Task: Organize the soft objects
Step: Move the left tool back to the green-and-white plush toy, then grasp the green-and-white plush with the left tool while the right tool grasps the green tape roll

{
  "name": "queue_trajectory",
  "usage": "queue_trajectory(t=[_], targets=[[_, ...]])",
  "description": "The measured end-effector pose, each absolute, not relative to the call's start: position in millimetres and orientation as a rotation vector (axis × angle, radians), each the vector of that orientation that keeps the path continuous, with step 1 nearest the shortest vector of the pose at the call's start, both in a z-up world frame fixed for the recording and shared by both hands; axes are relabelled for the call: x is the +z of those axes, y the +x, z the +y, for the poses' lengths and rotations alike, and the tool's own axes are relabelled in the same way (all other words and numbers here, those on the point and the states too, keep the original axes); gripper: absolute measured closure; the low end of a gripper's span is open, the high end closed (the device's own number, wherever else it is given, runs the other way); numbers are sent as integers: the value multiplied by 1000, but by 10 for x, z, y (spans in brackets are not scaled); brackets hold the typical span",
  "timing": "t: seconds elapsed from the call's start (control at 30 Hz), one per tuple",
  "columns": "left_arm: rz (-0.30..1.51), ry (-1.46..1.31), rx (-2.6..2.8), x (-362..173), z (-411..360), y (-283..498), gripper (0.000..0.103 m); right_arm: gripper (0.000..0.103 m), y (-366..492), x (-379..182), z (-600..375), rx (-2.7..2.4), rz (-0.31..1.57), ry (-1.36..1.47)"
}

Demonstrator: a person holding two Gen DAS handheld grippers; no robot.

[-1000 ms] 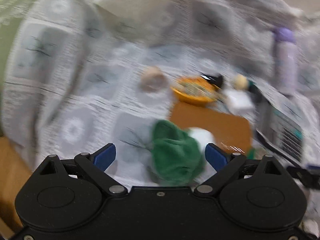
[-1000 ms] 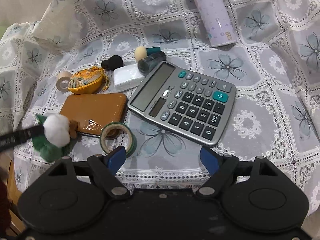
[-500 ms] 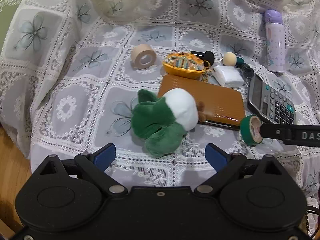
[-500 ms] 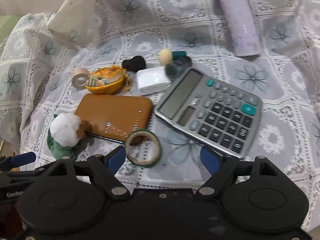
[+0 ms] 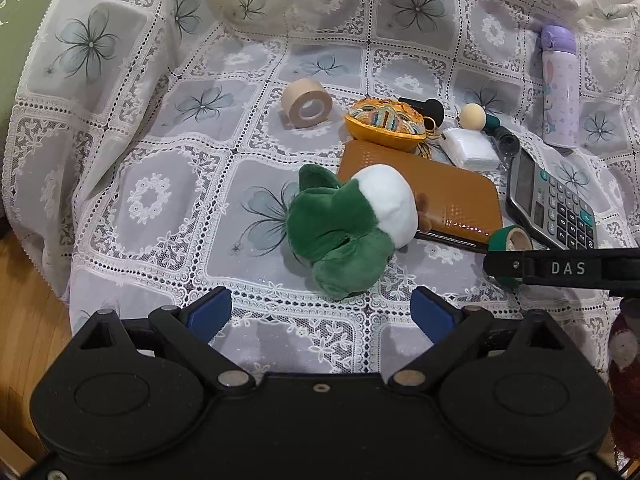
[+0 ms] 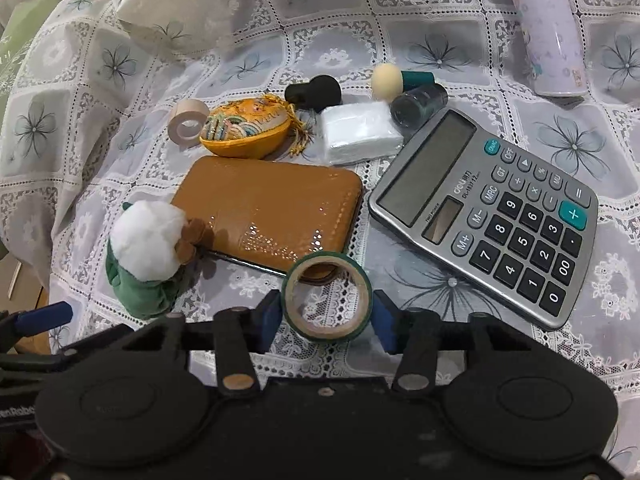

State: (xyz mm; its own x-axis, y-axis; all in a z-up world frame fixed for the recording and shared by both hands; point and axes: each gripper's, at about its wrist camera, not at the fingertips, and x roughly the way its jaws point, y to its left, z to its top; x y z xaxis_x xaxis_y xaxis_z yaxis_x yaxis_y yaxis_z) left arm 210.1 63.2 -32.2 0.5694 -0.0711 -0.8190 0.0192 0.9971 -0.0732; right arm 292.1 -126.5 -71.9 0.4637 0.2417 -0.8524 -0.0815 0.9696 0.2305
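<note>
Left wrist view first: our left gripper (image 5: 320, 312) hangs with its jaws wide apart and nothing between them, just short of the plush (image 5: 348, 232), which lies on the cloth (image 5: 160, 200) near its front edge, its white end leaning on the brown case (image 5: 440, 192). The plush is the soft thing we take to be next. To grasp it well, we judge we should come straight forward so both pads straddle the green body, not the white ball, and close gently, since the stuffing will give and can slip out sideways. We should also keep the lower pad off the lace, which would snag and drag. At the right of this view the right gripper's black finger crosses in front of the green tape (image 5: 510, 242), so we cannot read that grip here.

Right wrist view: our right gripper (image 6: 326, 314) has its blue pads pressed on either side of the tape (image 6: 326, 296), clamped across the ring, which stands tilted near the cloth's front edge, its far rim touching or overlapping the case (image 6: 272, 208) corner. The calculator (image 6: 492, 216) lies just beside it to the right. We judge a straight lift is best, clear of case and calculator, with the ring kept level so it does not pivot between the pads. The plush (image 6: 148, 252) sits at the case's left end, well clear.
</note>
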Motion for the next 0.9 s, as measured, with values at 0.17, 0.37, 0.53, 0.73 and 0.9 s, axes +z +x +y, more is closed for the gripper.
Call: queue_trajectory(t=[0.17,0.37,0.53,0.73,0.9], targets=[[956,-68,-61,-295,631,2141,10,56,2806,-674,-1367,157,1068,153],[904,-73,-80,-211,559,2239,10,56,2591,-593,-1573,80,1073,118],[870,-34,-95,-204,470,2362,9,56,2483,-476,-1644,52,1047,142],[892,-43,-95,-332,462,2541,9,55,2497,-482,-1610,41,1029,103],[923,-49,-124,-447,449,2612,9,52,2521,-556,-1617,45,1060,123]])
